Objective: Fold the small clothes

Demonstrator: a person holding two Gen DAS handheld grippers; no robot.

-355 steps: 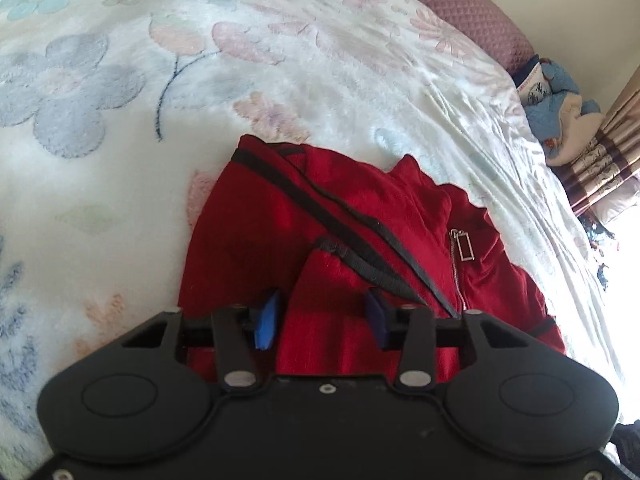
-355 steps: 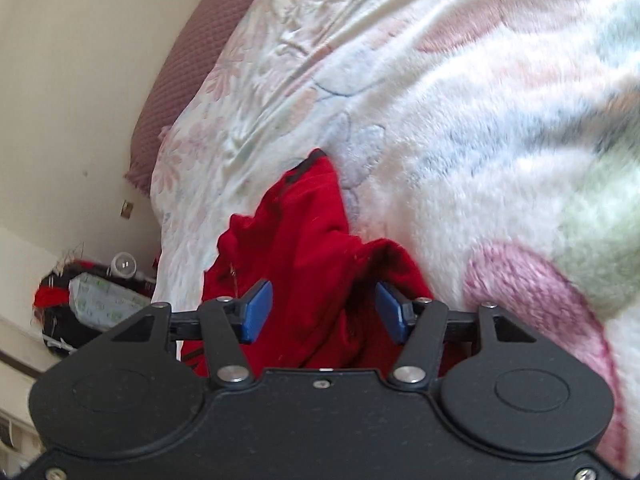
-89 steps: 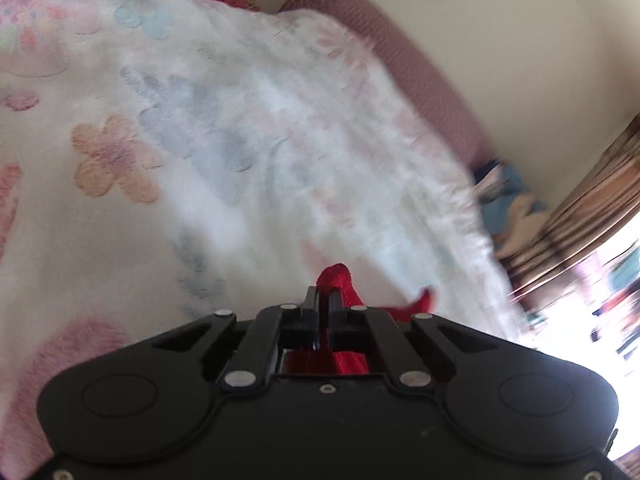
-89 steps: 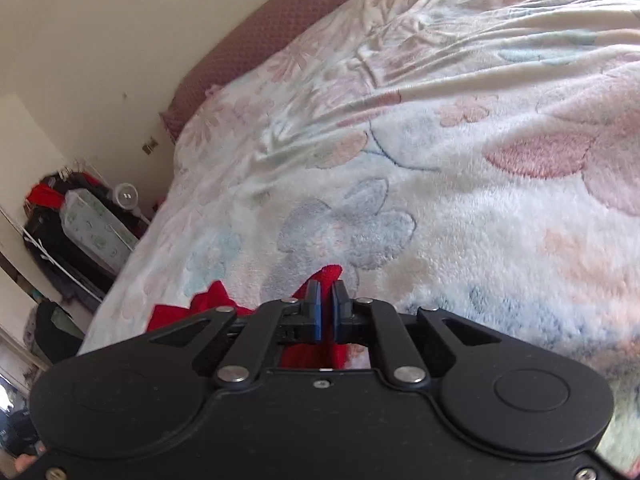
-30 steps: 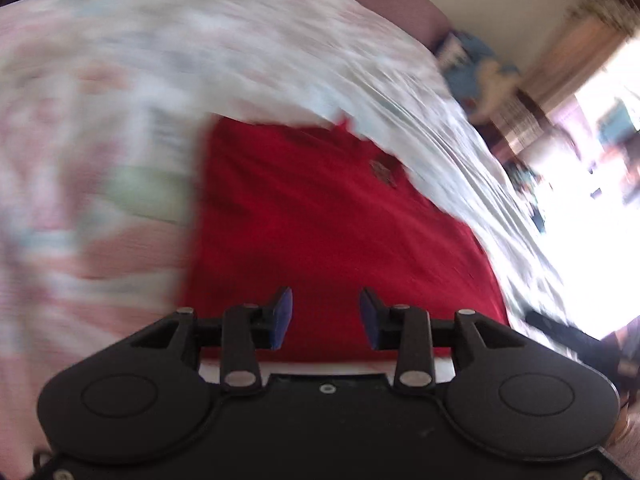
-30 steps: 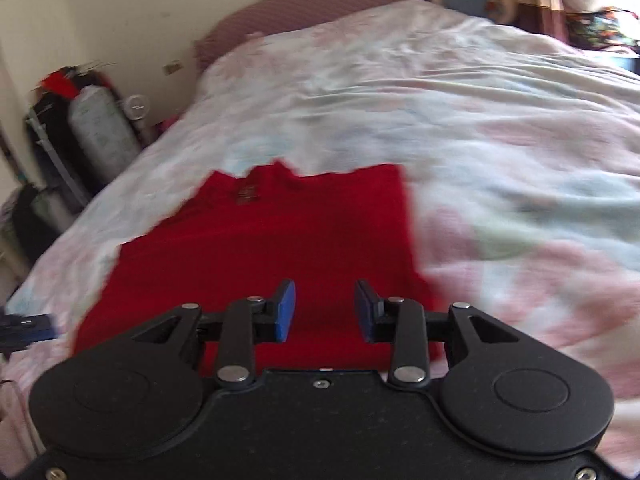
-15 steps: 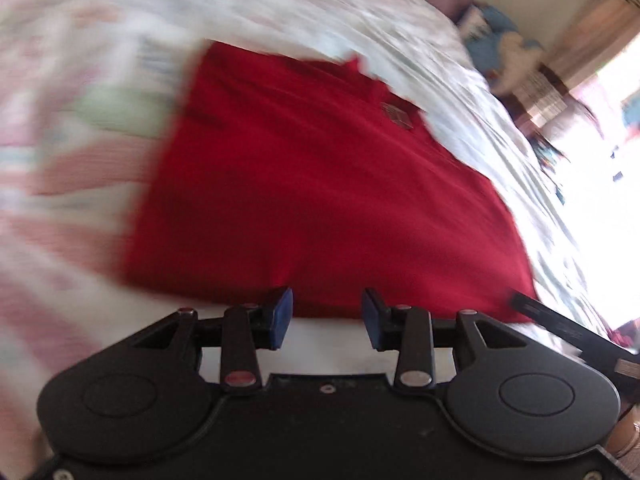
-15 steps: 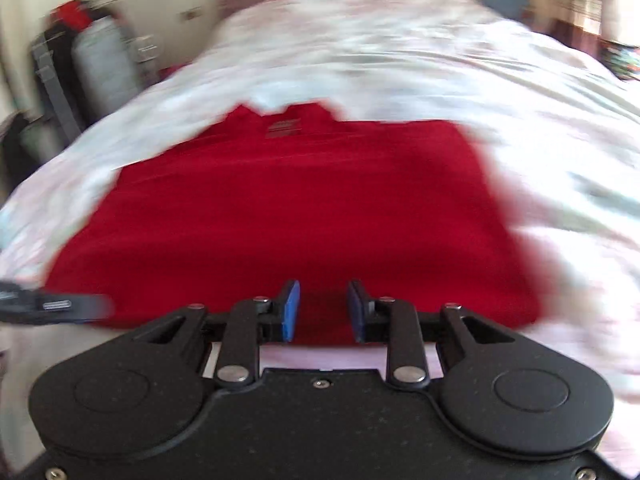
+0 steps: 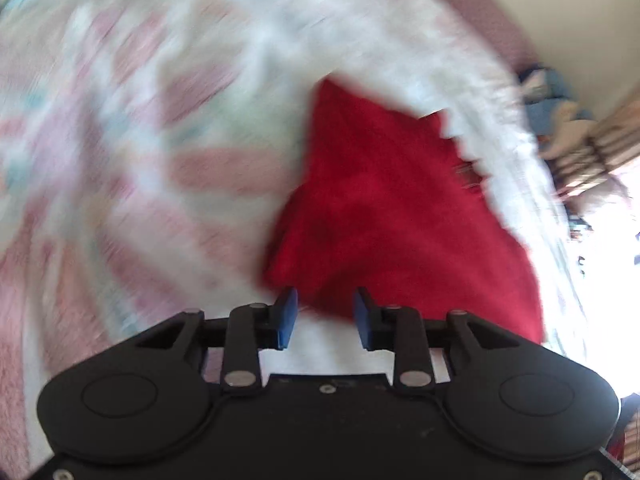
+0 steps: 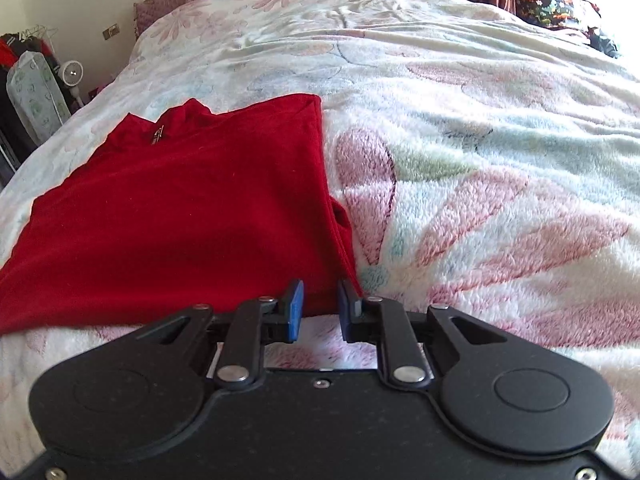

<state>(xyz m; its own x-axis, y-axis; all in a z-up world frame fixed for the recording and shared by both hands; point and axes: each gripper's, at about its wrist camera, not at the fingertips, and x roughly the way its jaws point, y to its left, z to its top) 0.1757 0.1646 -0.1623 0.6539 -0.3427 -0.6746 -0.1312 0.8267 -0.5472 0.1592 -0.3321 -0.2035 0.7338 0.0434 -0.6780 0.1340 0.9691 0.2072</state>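
A red top (image 10: pixel 180 208) lies spread flat on a flowered blanket (image 10: pixel 480 160), no longer the crumpled heap of seconds ago. Both grippers have let go: the left gripper (image 9: pixel 325 312) and right gripper (image 10: pixel 320 310) hover released at its near corners, ready for the first fold.

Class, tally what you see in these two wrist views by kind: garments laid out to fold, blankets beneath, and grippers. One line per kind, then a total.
Red garment: 1
Floral blanket: 1
Grippers, left gripper and right gripper: 2
Total: 4
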